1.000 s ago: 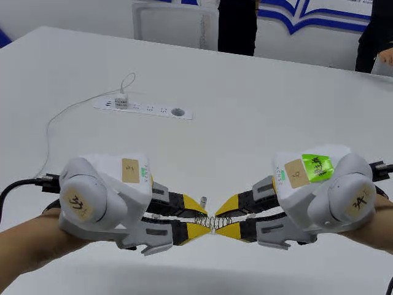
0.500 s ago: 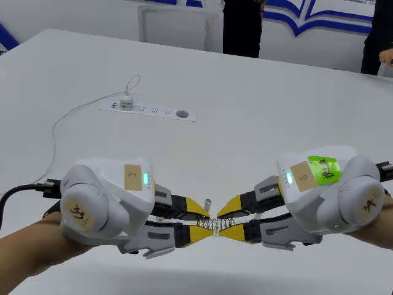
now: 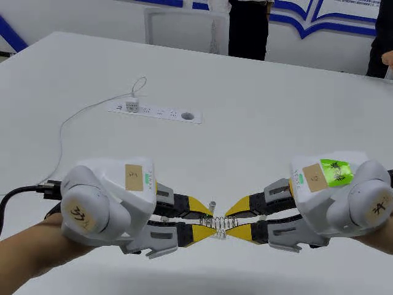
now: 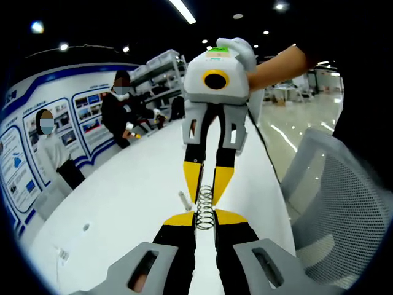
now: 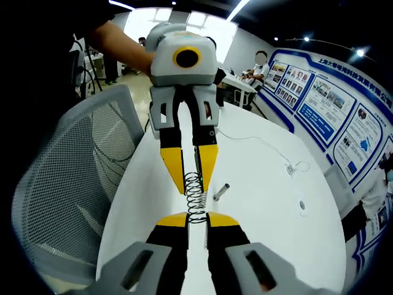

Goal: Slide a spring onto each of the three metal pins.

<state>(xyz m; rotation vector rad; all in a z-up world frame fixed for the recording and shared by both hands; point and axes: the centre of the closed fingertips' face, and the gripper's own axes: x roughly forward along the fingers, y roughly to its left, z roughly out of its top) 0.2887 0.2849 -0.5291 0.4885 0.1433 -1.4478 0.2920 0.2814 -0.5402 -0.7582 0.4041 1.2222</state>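
Note:
A small coil spring (image 3: 222,222) spans the gap between my two grippers, which face each other tip to tip just above the white table (image 3: 258,135). My left gripper (image 3: 210,221) is shut on a thin metal pin that runs along its jaws into the spring (image 5: 194,195). My right gripper (image 3: 231,222) is shut on the spring's other end. In the left gripper view the spring (image 4: 204,206) runs from my own tips (image 4: 206,219) up to the right gripper (image 4: 206,198). A second short pin (image 3: 212,204) stands on the table just behind the spring.
A white power strip (image 3: 156,113) with a plug and a trailing cable lies mid-table. The table's near edge is close under the grippers, with a grey mesh chair (image 4: 344,203) beside it. People stand by the wall boards (image 5: 331,104) beyond the far edge.
The head camera has shifted. The gripper tips, almost touching a second ago, now stand slightly apart, and more of the spring shows between them.

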